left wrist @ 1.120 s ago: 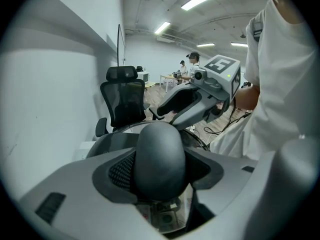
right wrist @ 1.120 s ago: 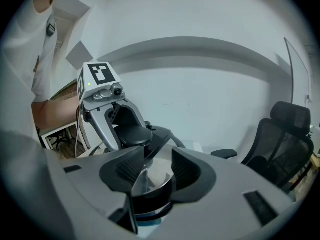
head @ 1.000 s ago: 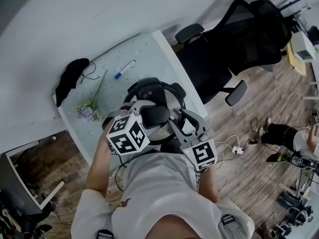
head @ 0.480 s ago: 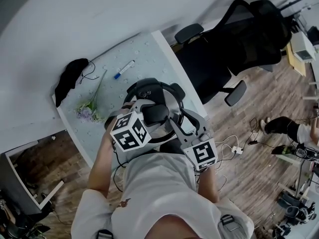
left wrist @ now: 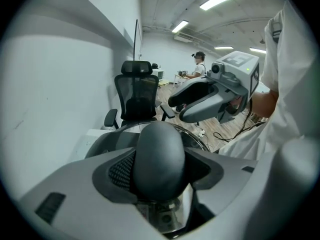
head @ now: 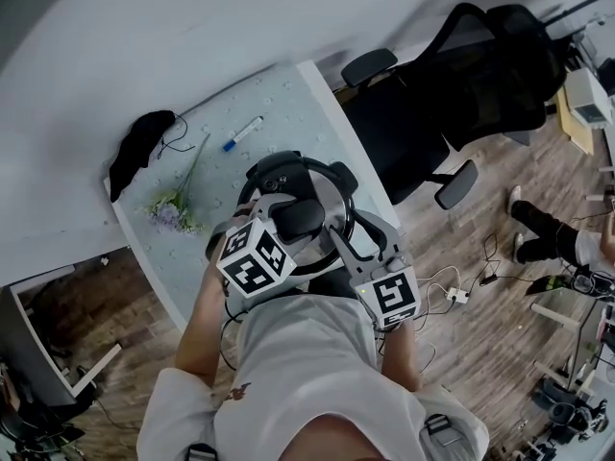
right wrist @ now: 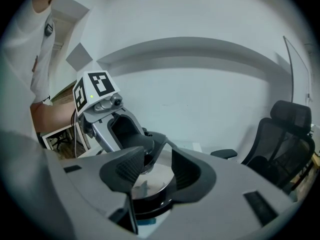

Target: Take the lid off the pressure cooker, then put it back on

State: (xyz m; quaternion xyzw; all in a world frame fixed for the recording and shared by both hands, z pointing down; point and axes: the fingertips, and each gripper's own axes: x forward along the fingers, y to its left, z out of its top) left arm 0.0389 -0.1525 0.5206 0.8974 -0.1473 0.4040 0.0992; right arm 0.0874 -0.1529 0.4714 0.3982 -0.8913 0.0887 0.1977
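Our left gripper [head: 291,223] is clamped on the black knob [left wrist: 159,154] of the lid: both ribbed pads press its sides and the knob fills the gap between the jaws. Our right gripper [right wrist: 156,171] holds nothing. Its jaws stand apart at the near right edge of the pot, and between them we see only the shiny top of the lid [head: 332,205] and the dark rim under it, with neither pad visibly pressing.

The lid looks seated level on the pressure cooker [head: 286,168], which stands near the front corner of the pale table [head: 279,104], just ahead of us. We see no gap between lid and rim, though the grippers hide much of the near side.

We judge that the lid is on and in hand. Whether it has yet to come off or has just gone back we cannot tell. If it is the start, the whole job remains: unlock, lift, replace. If it is the end, only releasing the knob is left.
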